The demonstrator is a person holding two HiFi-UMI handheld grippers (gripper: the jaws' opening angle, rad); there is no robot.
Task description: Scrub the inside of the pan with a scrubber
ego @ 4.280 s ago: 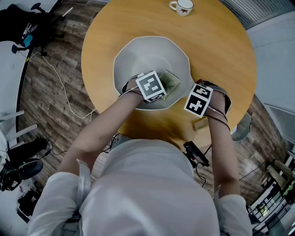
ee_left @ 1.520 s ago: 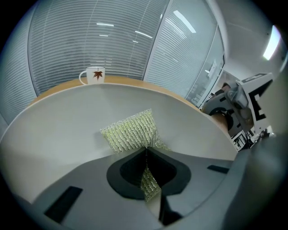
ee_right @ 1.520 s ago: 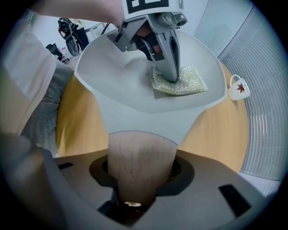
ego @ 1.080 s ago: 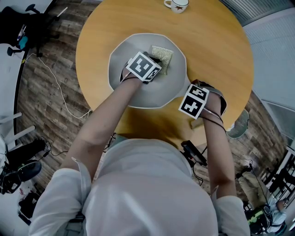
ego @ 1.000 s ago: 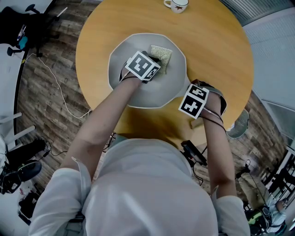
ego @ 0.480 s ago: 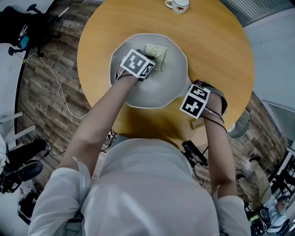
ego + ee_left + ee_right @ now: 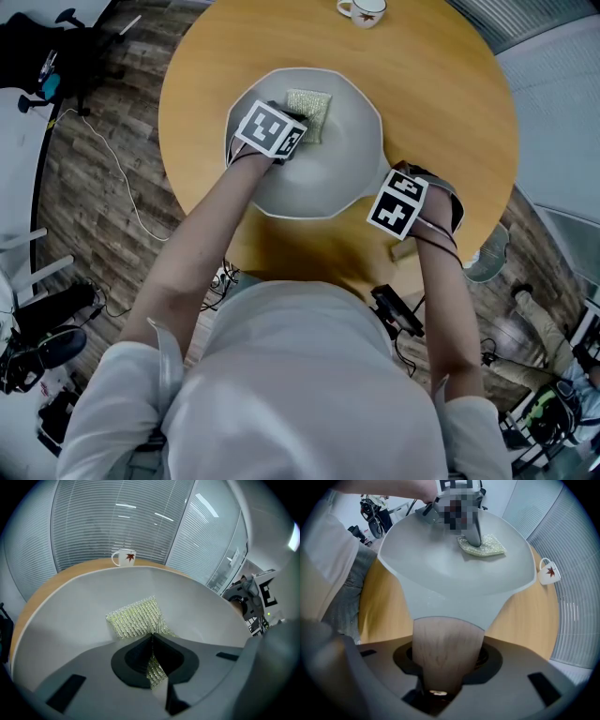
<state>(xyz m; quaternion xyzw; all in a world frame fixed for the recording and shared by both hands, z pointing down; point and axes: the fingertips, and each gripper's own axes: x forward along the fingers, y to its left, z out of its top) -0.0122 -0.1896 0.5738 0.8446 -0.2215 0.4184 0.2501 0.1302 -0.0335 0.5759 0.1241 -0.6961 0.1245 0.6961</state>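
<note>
A pale grey pan (image 7: 323,183) sits on the round wooden table (image 7: 441,103). A yellow-green mesh scrubber (image 7: 309,101) lies flat on the far inner wall of the pan. My left gripper (image 7: 292,127) is inside the pan, shut on the scrubber's near edge. In the left gripper view the scrubber (image 7: 136,618) runs in between the closed jaws of the left gripper (image 7: 152,638). My right gripper (image 7: 446,667) is shut on the pan's wooden handle (image 7: 447,644) at the near right; the head view shows the right gripper (image 7: 394,199) beside the pan's rim.
A white mug (image 7: 366,11) with a red leaf stands at the table's far edge, also seen as the mug (image 7: 547,571) right of the pan. Office chair (image 7: 56,47) and a cable lie on the wood floor at left. Window blinds stand behind the table.
My left gripper has slid the scrubber leftward and slightly farther across the pan's inside. The right gripper stays put on the handle.
</note>
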